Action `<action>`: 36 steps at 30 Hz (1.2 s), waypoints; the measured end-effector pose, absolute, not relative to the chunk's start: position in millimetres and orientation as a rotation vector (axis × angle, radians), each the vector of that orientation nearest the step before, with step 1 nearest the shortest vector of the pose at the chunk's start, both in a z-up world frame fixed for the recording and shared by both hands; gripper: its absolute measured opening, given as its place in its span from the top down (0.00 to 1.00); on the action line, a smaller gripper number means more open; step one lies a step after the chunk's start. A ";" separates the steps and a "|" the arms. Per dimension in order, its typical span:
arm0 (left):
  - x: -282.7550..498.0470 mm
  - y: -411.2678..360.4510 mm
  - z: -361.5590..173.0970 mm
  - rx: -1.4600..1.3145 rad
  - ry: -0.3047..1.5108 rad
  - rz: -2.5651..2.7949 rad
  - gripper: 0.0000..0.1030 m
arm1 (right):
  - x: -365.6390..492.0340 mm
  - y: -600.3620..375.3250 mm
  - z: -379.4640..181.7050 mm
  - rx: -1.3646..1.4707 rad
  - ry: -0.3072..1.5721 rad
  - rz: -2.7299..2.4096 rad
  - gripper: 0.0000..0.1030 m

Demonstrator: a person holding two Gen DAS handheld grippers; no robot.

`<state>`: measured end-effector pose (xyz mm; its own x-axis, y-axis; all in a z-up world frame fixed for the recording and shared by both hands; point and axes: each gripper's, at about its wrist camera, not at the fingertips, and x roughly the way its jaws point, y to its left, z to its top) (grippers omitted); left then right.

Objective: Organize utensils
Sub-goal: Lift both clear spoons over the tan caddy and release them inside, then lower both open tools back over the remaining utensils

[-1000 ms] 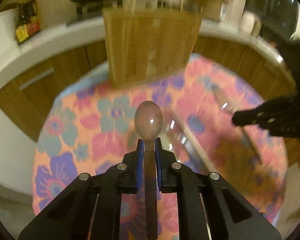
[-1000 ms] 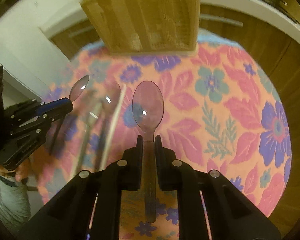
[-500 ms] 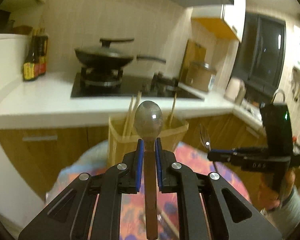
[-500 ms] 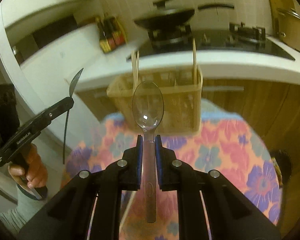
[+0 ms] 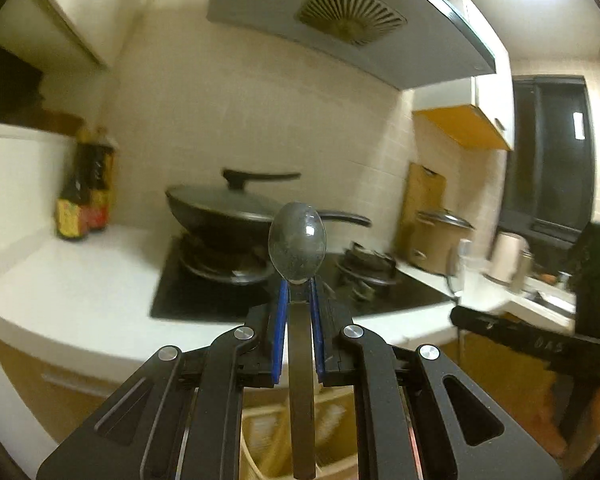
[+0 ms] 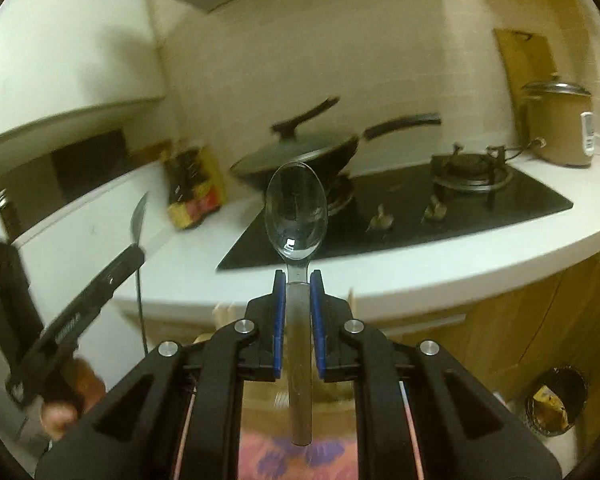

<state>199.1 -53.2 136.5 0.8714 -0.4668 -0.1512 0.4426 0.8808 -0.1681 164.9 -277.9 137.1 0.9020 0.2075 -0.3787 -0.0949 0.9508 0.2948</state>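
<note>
Dark metal spoon (image 5: 297,245) standing upright, bowl up, handle pinched in left claw (image 5: 298,300). Clear plastic spoon (image 6: 297,208) standing upright likewise in right claw (image 6: 298,292). Wicker basket (image 5: 332,432) sitting below, blurred.

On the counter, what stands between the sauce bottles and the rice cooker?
In the right wrist view, the lidded wok on the stove stands between the sauce bottles and the rice cooker.

Background, beyond the tongs: lidded black wok (image 5: 236,212) on hob (image 6: 420,200), straight ahead. Sauce bottles (image 5: 84,200) to the left on white counter (image 5: 80,280). Rice cooker (image 6: 556,124) to the right. Range hood (image 5: 340,20) overhead.
</note>
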 end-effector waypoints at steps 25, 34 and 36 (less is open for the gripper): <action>228.6 -45.8 71.5 -0.182 0.205 -0.481 0.88 | 189.1 -281.7 80.4 0.259 0.310 -0.027 0.89; 186.2 -16.4 80.4 -0.183 0.236 -0.531 0.58 | 132.0 -283.4 75.7 0.284 0.391 0.087 0.70; 170.8 -6.9 82.0 -0.188 0.252 -0.546 0.48 | 115.1 -281.7 73.0 0.278 0.418 0.087 0.70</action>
<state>170.8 -6.9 82.0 0.8253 -0.5332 -0.1858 0.4874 0.8388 -0.2426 115.1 -281.7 73.0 0.9110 0.1397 -0.3881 -0.0260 0.9585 0.2840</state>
